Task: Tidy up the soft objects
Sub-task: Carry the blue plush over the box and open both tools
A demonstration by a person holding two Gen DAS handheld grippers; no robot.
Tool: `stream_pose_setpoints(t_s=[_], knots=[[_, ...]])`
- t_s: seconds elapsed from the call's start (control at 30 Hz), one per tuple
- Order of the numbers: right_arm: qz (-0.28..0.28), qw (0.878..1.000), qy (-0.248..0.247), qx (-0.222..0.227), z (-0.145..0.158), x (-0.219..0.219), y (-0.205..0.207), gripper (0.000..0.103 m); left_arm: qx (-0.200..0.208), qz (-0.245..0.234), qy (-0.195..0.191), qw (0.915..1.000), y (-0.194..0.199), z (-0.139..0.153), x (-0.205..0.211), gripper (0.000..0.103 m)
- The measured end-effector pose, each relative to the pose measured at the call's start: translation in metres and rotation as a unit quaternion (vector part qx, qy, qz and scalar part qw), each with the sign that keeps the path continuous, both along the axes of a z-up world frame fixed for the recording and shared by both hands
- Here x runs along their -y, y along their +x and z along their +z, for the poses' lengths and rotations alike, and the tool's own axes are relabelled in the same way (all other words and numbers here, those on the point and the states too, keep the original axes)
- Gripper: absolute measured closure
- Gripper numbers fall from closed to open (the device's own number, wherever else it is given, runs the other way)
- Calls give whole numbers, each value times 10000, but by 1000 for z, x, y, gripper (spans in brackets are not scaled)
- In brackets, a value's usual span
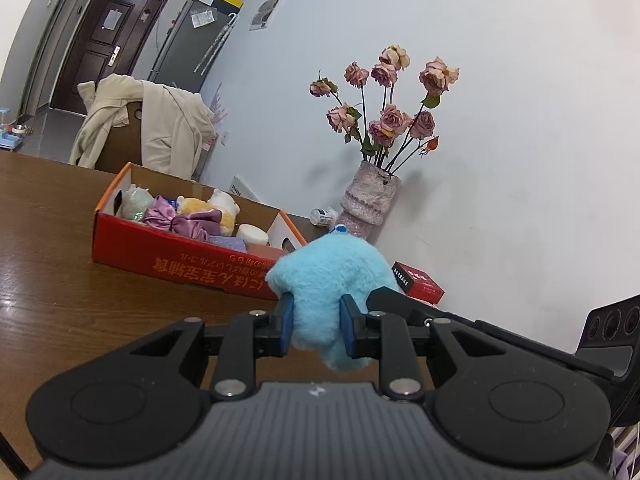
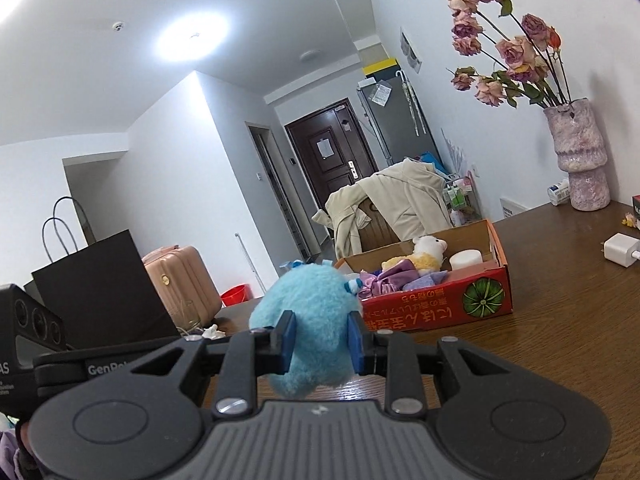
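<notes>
While held: blue plush toy (image 1: 332, 276), pinched by left gripper (image 1: 318, 330) and right gripper (image 2: 322, 344) jaws, lower half hidden behind them.
Landmark: red box (image 1: 184, 256) on tabletop (image 1: 60, 240), just beyond toy.
Box contents: partly hidden by its wall.

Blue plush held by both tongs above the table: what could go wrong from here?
1. Both the left tongs and right tongs pinch only the blue plush's lower fur, so it could slip or stretch if the hands drift apart.
2. The red box already holds a purple bow and a yellow-white plush; the free space looks tight.
3. The vase of dried roses stands near the box; a wide swing might tip it.
</notes>
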State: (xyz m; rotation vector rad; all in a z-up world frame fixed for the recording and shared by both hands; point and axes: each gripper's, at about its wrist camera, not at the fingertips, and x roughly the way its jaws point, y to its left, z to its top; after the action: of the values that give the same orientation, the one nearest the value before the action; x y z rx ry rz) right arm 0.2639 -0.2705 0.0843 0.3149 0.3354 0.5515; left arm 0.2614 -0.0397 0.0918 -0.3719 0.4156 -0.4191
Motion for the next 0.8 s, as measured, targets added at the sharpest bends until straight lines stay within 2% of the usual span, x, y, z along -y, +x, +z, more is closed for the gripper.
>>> stream_pose_setpoints(t_s=[0.1,0.2,0.4,0.53,0.6,0.73,0.8], knots=[[-49,10000,-5,-58,3,3,18,76,-58,30,66,10000,26,3,5,79],[-36,9998,53,-178,6,7,55,76,-28,50,196,9998,66,8,11,79],[-141,9991,122,-381,19,17,159,76,-157,-76,399,9991,181,13,21,79],[-183,9961,82,-855,15,20,248,76,-783,-9,206,9967,270,-5,20,79],[-164,9923,51,-1223,4,19,292,76,-1189,69,278,9925,311,-20,21,79],[-85,9774,143,-2107,-33,16,371,76,-1667,353,994,9803,363,-48,32,79],[-52,9662,272,-2564,-53,14,400,78,-1736,417,1291,9754,376,-57,36,79]])
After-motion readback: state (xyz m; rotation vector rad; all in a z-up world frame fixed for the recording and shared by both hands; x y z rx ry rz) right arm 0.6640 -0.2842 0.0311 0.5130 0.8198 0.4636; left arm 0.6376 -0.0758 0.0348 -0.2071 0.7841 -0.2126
